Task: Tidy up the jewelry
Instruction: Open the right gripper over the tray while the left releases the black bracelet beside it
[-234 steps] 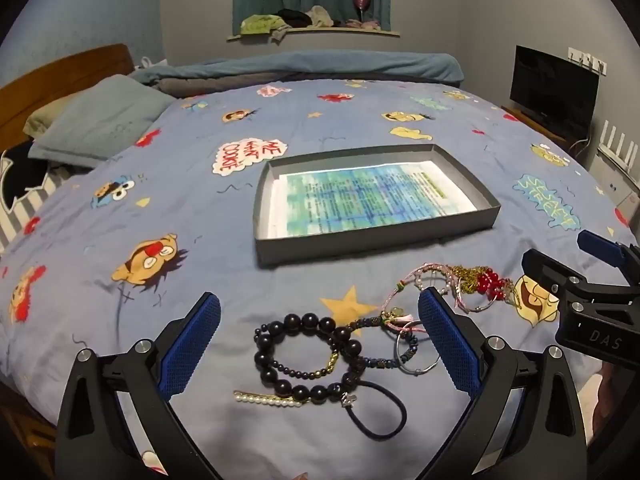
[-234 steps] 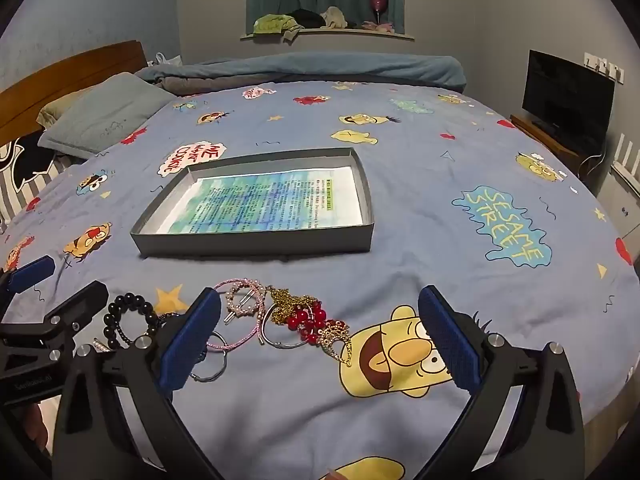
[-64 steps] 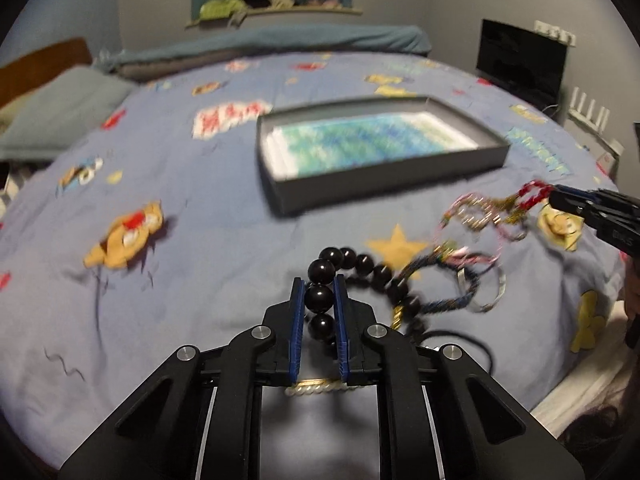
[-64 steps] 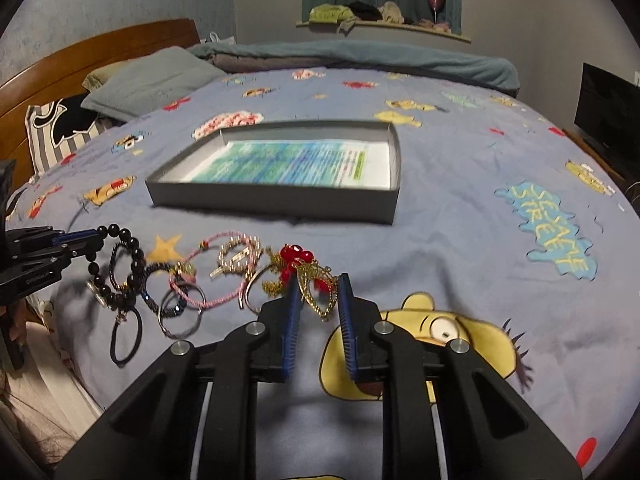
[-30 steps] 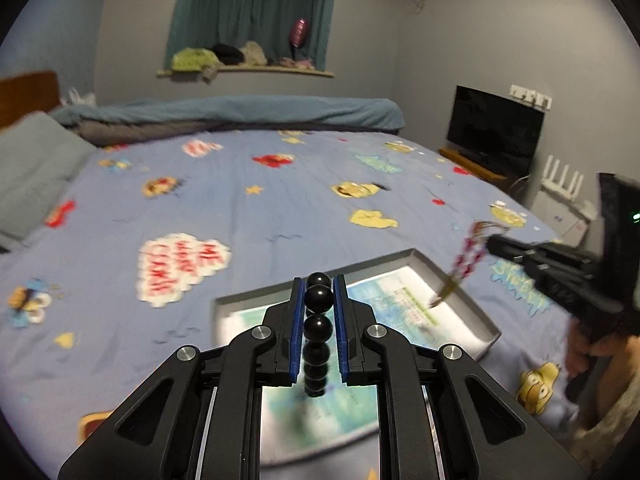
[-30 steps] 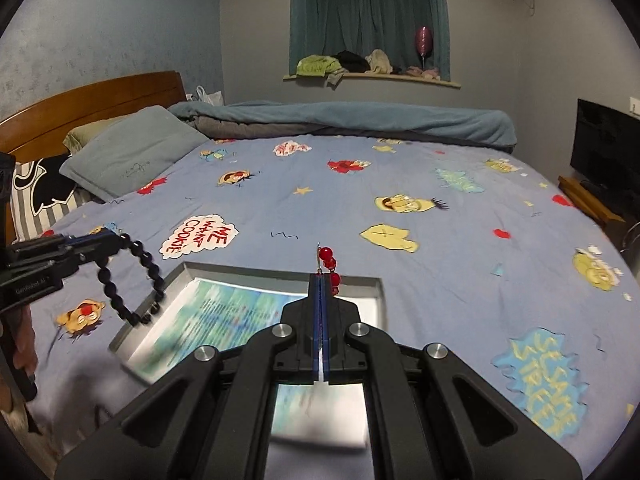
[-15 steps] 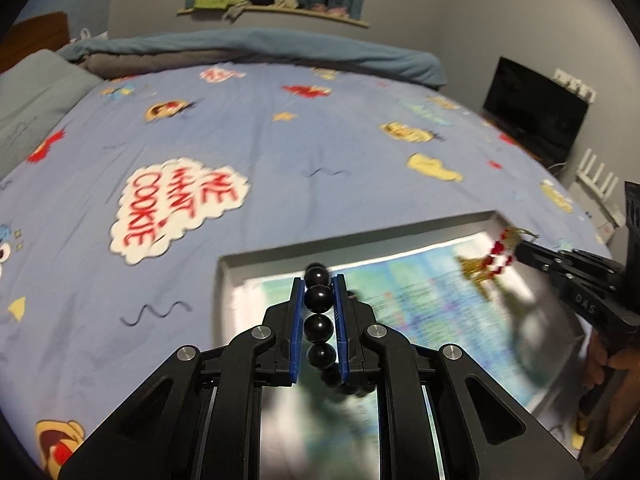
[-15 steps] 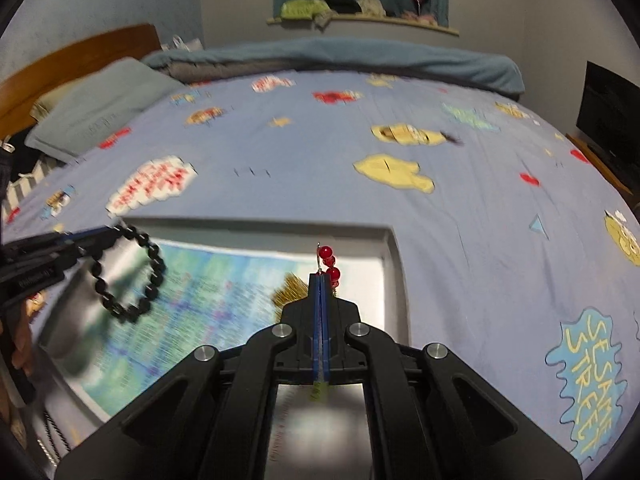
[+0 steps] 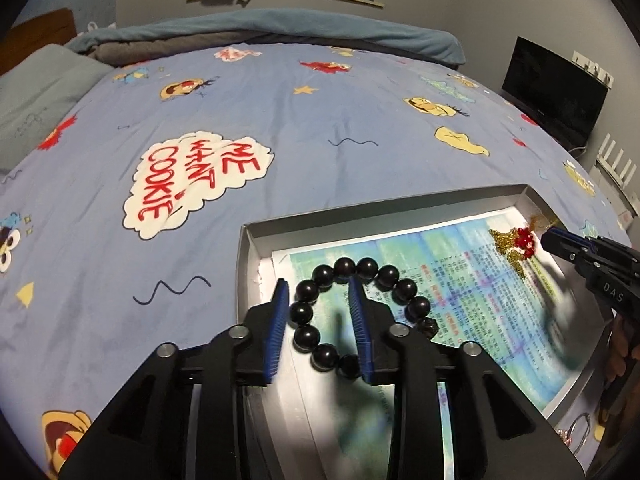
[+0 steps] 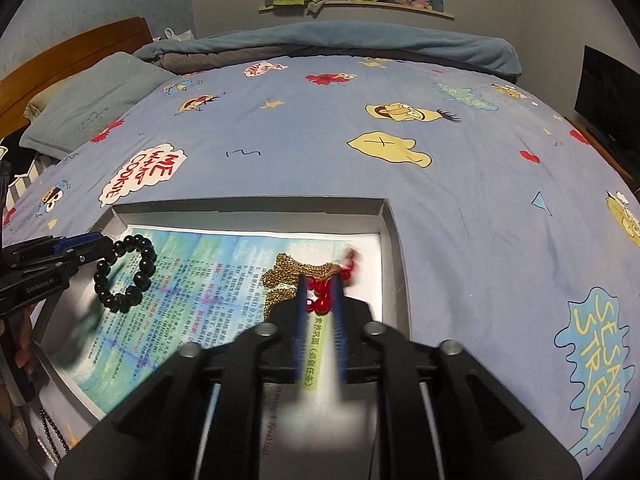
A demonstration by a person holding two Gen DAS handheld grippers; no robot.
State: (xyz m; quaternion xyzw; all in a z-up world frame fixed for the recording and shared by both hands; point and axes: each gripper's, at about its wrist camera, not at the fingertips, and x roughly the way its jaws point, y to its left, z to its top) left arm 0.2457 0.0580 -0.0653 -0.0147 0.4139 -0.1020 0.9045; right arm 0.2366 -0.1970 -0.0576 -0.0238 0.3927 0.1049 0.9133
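A shallow grey tray [image 9: 248,240] lined with printed paper lies on the blue cartoon bedspread. My left gripper [image 9: 318,286] is low over the tray's left end and its jaws are opening. The black bead bracelet [image 9: 404,292] rests on the paper, its left side loose between the pads. My right gripper [image 10: 321,280] is over the tray's right end, its jaws opening too. The gold chain with red beads [image 10: 288,268] lies on the paper, its red beads loose between the pads. Each gripper shows in the other's view: the right gripper [image 9: 560,240], the left gripper [image 10: 92,244].
More jewelry lies on the bedspread by the tray's near edge: a thin bangle [image 9: 580,432] and a dark bead string [image 10: 50,428]. A grey pillow [image 10: 92,100] and wooden headboard are at the left, a rolled blanket [image 10: 320,44] at the back, a TV [image 9: 556,92] at the right.
Both grippers came down over the tray. Their jaws, shut on the bracelet and the red-bead chain before, have parted. Both pieces now rest on the tray's paper.
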